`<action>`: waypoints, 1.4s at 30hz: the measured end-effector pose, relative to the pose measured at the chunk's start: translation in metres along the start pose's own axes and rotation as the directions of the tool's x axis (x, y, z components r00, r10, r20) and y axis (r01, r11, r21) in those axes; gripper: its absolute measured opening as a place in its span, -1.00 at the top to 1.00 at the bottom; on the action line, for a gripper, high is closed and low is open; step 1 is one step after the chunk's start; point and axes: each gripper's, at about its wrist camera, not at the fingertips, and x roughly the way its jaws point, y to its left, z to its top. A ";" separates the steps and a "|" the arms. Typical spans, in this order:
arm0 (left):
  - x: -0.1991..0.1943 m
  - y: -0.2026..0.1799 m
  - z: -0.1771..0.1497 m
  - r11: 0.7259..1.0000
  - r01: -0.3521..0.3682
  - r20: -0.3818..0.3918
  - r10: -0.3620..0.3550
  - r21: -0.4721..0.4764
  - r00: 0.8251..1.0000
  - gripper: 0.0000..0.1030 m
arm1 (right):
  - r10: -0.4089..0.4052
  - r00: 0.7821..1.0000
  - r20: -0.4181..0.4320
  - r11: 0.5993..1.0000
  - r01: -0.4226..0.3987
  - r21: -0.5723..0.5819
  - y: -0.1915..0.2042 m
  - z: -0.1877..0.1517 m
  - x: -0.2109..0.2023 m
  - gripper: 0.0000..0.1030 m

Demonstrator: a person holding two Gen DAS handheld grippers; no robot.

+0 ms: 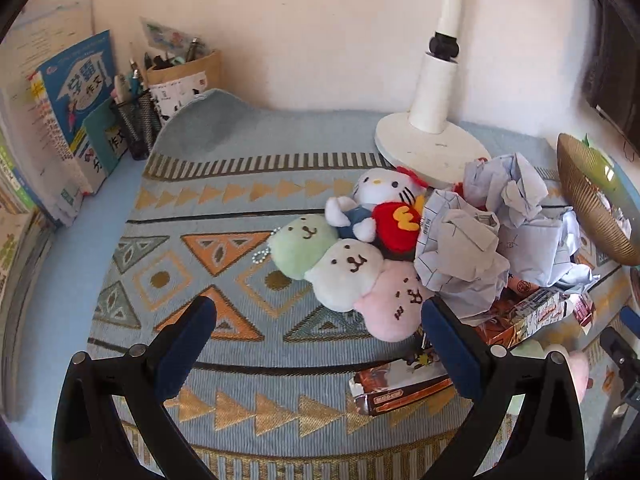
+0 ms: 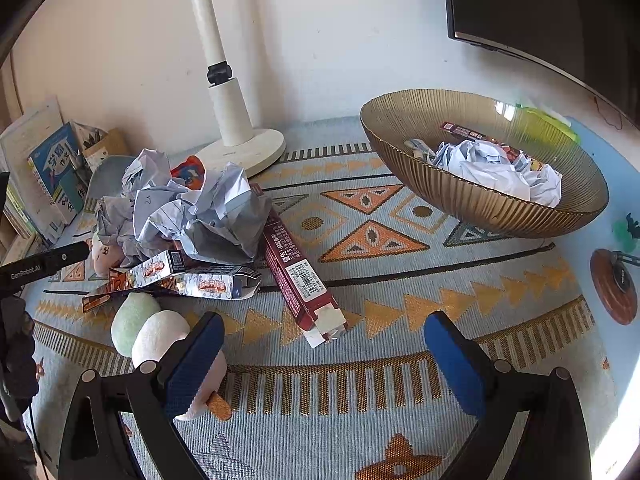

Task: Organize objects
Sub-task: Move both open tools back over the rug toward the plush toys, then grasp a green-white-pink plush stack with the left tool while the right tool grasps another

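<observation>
A Hello Kitty plush (image 1: 380,196) and a three-ball plush skewer (image 1: 344,268) lie on the patterned mat (image 1: 240,216), left of crumpled paper (image 1: 492,232) and flattened snack boxes (image 1: 400,384). My left gripper (image 1: 316,328) hovers open before the skewer, holding nothing. In the right wrist view the crumpled paper (image 2: 188,208), a dark red box (image 2: 300,276) and silver boxes (image 2: 180,280) form a pile. A second plush skewer (image 2: 152,332) lies beside my left finger. My right gripper (image 2: 324,344) is open just short of the red box. A gold bowl (image 2: 480,200) holds paper and boxes.
A white lamp base (image 1: 428,148) stands behind the pile. Books (image 1: 72,108) and pen holders (image 1: 136,116) line the back left. A dark monitor (image 2: 540,20) hangs at the right, and a round brown object (image 2: 612,284) lies off the mat's right edge.
</observation>
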 end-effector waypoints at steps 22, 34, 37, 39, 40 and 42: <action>0.010 0.078 0.002 0.958 0.145 -0.048 -0.161 -0.248 0.986 -0.90 | 0.087 0.996 0.000 0.996 -0.087 0.010 -0.004 0.002 -0.002 -0.95; 0.044 0.032 0.023 0.990 0.072 -0.106 -0.085 -0.120 0.991 0.13 | 0.300 0.953 -0.051 0.930 -0.304 -0.207 0.040 -0.008 -0.023 -0.95; 0.028 0.035 0.010 0.990 0.090 -0.091 -0.100 -0.113 0.991 0.14 | 0.288 0.953 -0.096 0.897 -0.304 -0.320 0.068 -0.015 -0.022 -0.95; 0.012 0.040 -0.002 0.988 0.101 -0.063 -0.109 -0.116 0.992 0.14 | 0.256 0.958 -0.127 0.878 -0.285 -0.385 0.084 -0.019 -0.015 -0.95; 0.004 0.044 -0.009 0.987 0.105 -0.049 -0.111 -0.121 0.993 0.14 | 0.241 0.960 -0.141 0.871 -0.278 -0.406 0.089 -0.020 -0.010 -0.92; -0.013 0.053 -0.026 0.985 0.115 -0.016 -0.118 -0.131 0.993 0.14 | 0.218 0.963 -0.160 0.865 -0.267 -0.425 0.095 -0.018 0.002 -0.87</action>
